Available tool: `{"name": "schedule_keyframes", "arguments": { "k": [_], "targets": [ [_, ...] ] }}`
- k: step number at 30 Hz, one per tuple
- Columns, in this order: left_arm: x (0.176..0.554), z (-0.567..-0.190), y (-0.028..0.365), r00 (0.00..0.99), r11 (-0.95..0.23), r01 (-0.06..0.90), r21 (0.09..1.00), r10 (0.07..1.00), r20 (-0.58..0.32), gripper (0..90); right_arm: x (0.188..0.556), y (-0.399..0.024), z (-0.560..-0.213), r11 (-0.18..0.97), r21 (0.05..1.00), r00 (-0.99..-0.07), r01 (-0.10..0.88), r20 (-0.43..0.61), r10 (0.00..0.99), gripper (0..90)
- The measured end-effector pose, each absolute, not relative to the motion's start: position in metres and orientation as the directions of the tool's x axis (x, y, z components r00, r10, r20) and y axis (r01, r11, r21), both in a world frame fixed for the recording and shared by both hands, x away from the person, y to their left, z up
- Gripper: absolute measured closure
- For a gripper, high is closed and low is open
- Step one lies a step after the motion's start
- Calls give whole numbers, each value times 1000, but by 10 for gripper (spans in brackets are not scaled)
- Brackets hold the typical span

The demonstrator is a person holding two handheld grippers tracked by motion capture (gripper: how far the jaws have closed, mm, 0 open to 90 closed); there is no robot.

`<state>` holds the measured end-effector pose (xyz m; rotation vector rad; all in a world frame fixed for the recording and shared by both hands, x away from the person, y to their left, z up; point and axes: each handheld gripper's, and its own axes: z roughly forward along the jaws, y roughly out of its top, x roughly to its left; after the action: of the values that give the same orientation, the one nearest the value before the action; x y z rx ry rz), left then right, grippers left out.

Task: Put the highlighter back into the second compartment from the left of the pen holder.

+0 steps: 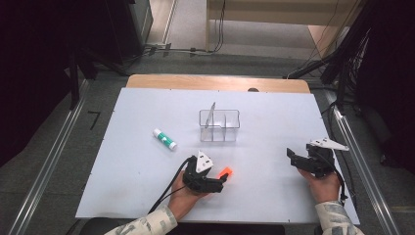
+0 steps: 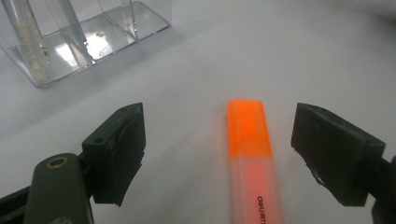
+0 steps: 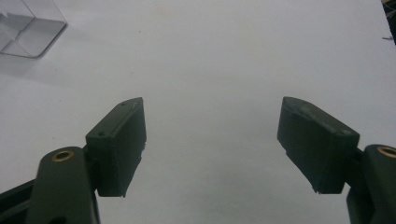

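Overhead view; two close claw-mounted views

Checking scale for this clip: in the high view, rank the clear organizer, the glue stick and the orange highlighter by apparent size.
1. Clear organizer
2. Glue stick
3. Orange highlighter, though the left gripper partly hides it, so its rank is unsure.

My left gripper view cuts off the orange highlighter (image 2: 250, 154) at the bottom edge and the clear organizer (image 2: 70, 37) at upper left.

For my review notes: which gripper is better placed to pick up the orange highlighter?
Left. The left gripper has its open jaws either side of the orange highlighter; the right gripper hovers open, far off.
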<state>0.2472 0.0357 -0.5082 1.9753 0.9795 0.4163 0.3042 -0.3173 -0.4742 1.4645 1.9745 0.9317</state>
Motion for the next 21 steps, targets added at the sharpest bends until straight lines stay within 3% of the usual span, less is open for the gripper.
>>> {"name": "schedule_keyframes", "arguments": {
  "k": [21],
  "targets": [
    [247, -517, 21, 659, -357, 469, 808, 750, -51, 243, 304, -317, -475, 191, 770, -294, 609, -4, 956, 223]
  ]
}}
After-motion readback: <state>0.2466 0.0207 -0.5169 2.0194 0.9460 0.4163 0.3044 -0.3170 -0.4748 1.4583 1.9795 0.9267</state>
